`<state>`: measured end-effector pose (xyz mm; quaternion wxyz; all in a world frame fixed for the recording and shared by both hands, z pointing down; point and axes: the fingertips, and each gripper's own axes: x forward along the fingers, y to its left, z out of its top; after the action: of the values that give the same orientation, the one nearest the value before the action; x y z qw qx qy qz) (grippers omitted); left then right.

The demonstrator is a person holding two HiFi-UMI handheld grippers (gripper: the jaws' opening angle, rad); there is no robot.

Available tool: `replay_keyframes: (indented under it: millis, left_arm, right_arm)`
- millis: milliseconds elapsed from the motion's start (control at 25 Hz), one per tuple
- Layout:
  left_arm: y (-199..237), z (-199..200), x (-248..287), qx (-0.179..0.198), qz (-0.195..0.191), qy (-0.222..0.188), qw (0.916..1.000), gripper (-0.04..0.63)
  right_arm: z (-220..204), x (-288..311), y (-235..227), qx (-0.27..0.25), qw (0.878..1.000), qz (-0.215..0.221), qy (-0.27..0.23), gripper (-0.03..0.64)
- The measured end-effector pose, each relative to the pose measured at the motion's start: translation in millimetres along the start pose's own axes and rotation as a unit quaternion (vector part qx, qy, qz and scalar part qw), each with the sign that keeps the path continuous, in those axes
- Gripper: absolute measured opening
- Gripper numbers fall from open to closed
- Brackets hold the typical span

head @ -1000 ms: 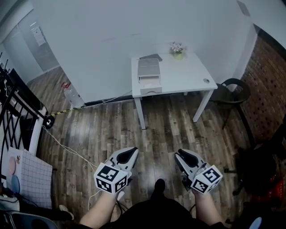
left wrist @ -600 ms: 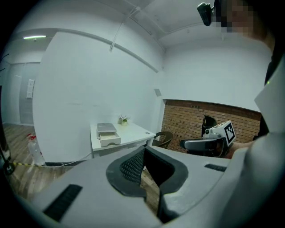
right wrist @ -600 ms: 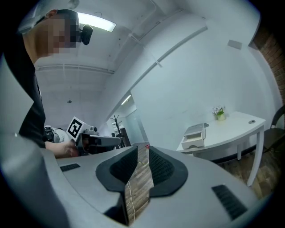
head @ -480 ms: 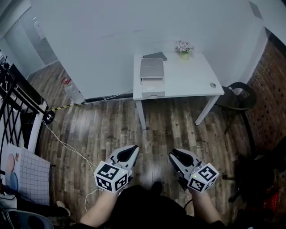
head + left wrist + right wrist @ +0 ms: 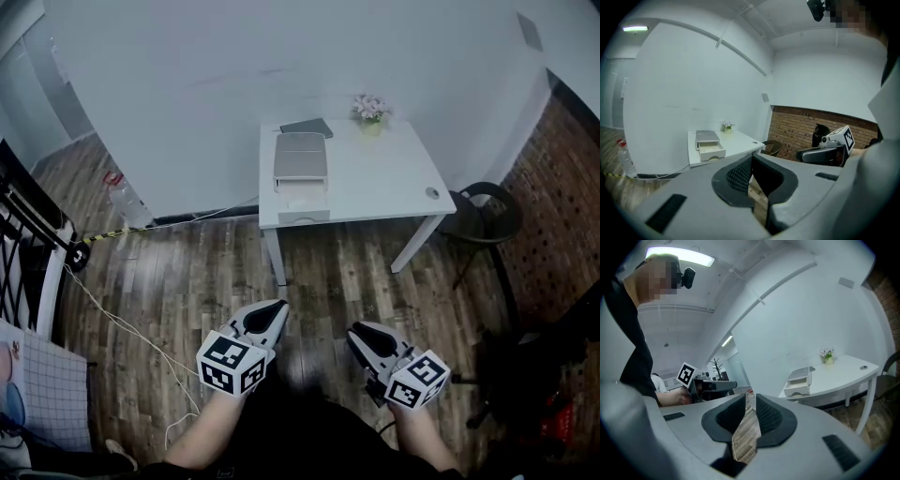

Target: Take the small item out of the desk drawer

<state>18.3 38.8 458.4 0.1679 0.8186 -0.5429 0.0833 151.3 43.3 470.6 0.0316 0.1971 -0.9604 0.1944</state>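
Observation:
A white desk (image 5: 370, 173) stands against the far wall. On it sits a small grey-topped drawer unit (image 5: 300, 157) whose drawer (image 5: 302, 199) is pulled open; it also shows in the left gripper view (image 5: 712, 151) and the right gripper view (image 5: 797, 389). No small item can be made out inside it. Both grippers hang low over the wooden floor, well short of the desk. My left gripper (image 5: 275, 307) (image 5: 751, 159) is shut and empty. The pads of my right gripper (image 5: 356, 330) (image 5: 748, 397) stand a narrow gap apart, with only floor between them.
A flower pot (image 5: 371, 110) stands at the desk's back edge. A dark chair (image 5: 483, 211) is to the desk's right, near a brick wall (image 5: 562, 187). A plastic bottle (image 5: 122, 195) and a cable (image 5: 112, 319) lie on the floor at the left, beside a black rack (image 5: 28, 234).
The desk has shifted a little left and nearer in the head view. Both grippers sit slightly lower and closer together in the picture. Their jaws look unchanged.

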Motion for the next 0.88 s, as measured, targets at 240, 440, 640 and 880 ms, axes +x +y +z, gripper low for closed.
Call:
replay_keyframes:
  millis: [240, 440, 640, 880]
  left_arm:
    - [66, 25, 67, 0.013, -0.044, 0.02, 0.9988, 0.009]
    - [141, 50, 119, 0.032, -0.082, 0.041, 0.9953, 0.009]
    - [226, 78, 158, 0.031, -0.124, 0.059, 0.99, 0.011]
    - [287, 86, 191, 0.028, -0.162, 0.09, 0.9823, 0.011]
  right_arm:
    - [24, 61, -57, 0.008, 0.999, -0.048, -0.007, 0.064]
    - [48, 135, -97, 0.018, 0.996, -0.089, -0.017, 0.055]
    - [70, 229, -124, 0.009, 0.992, -0.128, -0.006, 0.038]
    - [94, 309, -129, -0.005, 0.989, -0.147, -0.002, 0.021]
